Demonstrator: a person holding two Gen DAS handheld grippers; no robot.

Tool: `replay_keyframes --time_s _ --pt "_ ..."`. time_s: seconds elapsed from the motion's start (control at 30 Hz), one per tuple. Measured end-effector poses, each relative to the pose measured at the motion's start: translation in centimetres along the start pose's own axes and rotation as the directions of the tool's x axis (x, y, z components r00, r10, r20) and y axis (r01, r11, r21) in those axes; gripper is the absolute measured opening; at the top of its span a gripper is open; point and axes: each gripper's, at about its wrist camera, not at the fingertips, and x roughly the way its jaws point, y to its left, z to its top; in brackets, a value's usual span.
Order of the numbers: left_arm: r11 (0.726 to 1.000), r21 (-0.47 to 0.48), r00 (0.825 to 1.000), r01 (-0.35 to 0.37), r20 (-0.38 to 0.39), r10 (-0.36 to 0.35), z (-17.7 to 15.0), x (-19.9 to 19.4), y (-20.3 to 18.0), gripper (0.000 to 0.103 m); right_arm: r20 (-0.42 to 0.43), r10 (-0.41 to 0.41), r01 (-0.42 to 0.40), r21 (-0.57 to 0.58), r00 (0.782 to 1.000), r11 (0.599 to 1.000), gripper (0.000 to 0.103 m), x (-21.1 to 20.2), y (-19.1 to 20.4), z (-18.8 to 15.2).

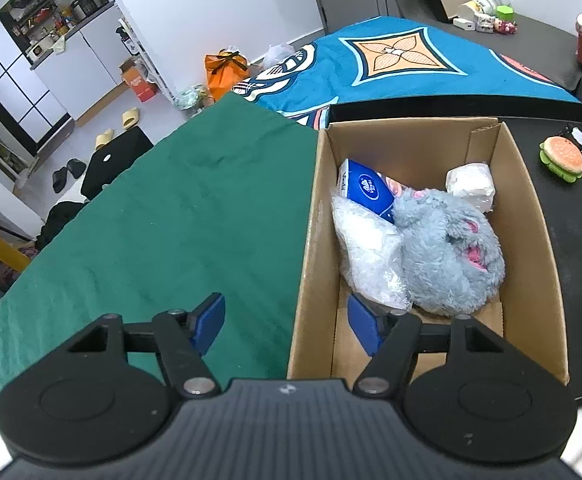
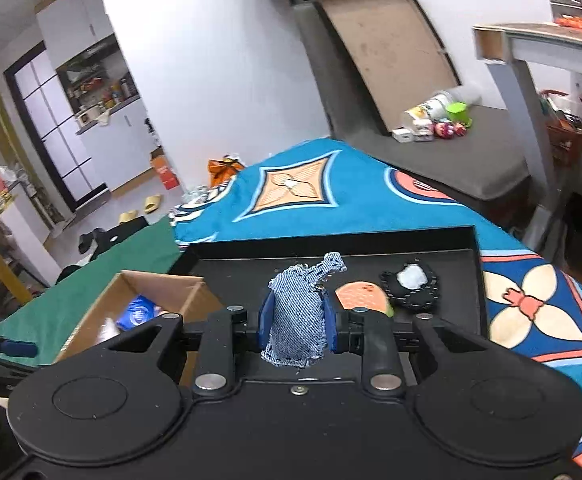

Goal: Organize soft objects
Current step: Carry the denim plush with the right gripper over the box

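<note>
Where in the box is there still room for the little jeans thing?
The cardboard box is crowded at its far end: grey plush, plastic bag, tissue pack, white bundle. Bare floor shows at the near end. The green cloth beside it is also bare.

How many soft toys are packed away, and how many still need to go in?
Done: the brown cardboard box already holds a fluffy grey plush toy, a blue tissue pack and two white plastic-wrapped bundles. In hand: the right tool grips a blue denim scrap. Left: a burger-shaped toy and a small black pouch on the black tray.
</note>
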Motion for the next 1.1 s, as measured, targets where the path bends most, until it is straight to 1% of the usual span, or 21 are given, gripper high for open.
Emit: replay_keyframes --time_s 0.1,0.13,0.23,0.3,0.4,0.57,0.83,0.93,1.1 --pt "1.000 -0.001 1.000 0.013 0.008 -0.013 -0.2 0.0 0.1 0.066 0.001 0.020 -0.020 -0.016 1.000 1.000 0.026 -0.2 1.0 0.1" --pt "1.000 -0.002 1.000 0.017 0.010 -0.017 -0.3 0.0 0.2 0.063 0.002 0.029 -0.029 -0.021 1.000 0.999 0.026 -0.3 1.4 0.2" --pt "0.999 -0.017 0.999 0.036 0.006 -0.035 -0.6 0.2 0.5 0.055 0.003 0.059 -0.059 -0.032 0.998 0.998 0.026 -0.3 2.3 0.4" --pt "0.998 -0.028 0.999 0.050 0.006 -0.050 -0.9 0.5 0.6 0.052 -0.002 0.085 -0.085 -0.046 0.996 0.995 0.026 -0.3 3.2 0.4" --pt "0.998 -0.030 0.998 0.064 0.005 -0.064 -1.1 0.8 0.7 0.043 -0.008 0.115 -0.115 -0.062 0.993 0.991 0.026 -0.3 4.4 0.4" --pt "0.996 -0.027 0.996 0.089 0.005 -0.089 -1.4 0.9 0.7 0.030 -0.028 0.145 -0.147 -0.084 0.989 0.986 0.026 0.3 6.4 0.3" --pt "0.990 -0.055 0.992 0.130 0.002 -0.130 -2.0 1.2 1.3 0.020 -0.068 0.185 -0.191 -0.108 0.980 0.976 0.026 1.4 9.5 -0.2" --pt "0.990 -0.049 0.991 0.135 -0.008 -0.135 -2.2 1.5 1.3 0.013 -0.078 0.207 -0.215 -0.120 0.975 0.969 0.026 1.8 10.8 -0.3" --pt "0.988 -0.054 0.989 0.147 -0.002 -0.147 -2.3 1.6 1.4 0.012 -0.124 0.225 -0.243 -0.158 0.966 0.957 0.026 2.9 13.2 -1.4"
